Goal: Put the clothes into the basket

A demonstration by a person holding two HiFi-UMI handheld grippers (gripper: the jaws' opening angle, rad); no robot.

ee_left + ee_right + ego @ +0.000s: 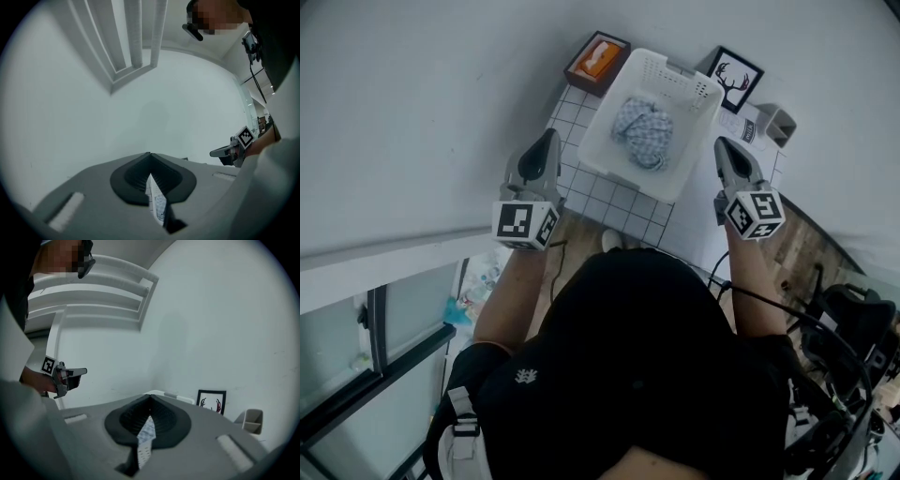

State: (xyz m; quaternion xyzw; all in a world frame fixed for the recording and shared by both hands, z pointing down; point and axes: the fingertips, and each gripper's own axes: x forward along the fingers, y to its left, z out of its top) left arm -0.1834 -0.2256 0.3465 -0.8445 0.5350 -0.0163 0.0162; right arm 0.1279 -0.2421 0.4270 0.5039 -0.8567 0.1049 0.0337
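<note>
A white slatted basket (694, 98) stands on the white-tiled table (619, 202) against the wall. A blue-and-white checked garment (643, 131) lies bunched inside it. My left gripper (551, 134) hovers beside the basket's left side, its jaws shut with nothing in them. My right gripper (721, 142) hovers by the basket's right side, also shut and empty. In the left gripper view the jaws (150, 154) meet at the tips, and the right gripper (229, 151) shows far right. In the right gripper view the closed jaws (150, 397) point past the basket's rim (176, 397).
An orange tissue box in a brown holder (598, 61) sits behind the basket's left corner. A framed antler picture (735, 78) and a grey holder (776, 123) stand at the back right. The white wall lies close behind. Cables (787, 319) hang at my right.
</note>
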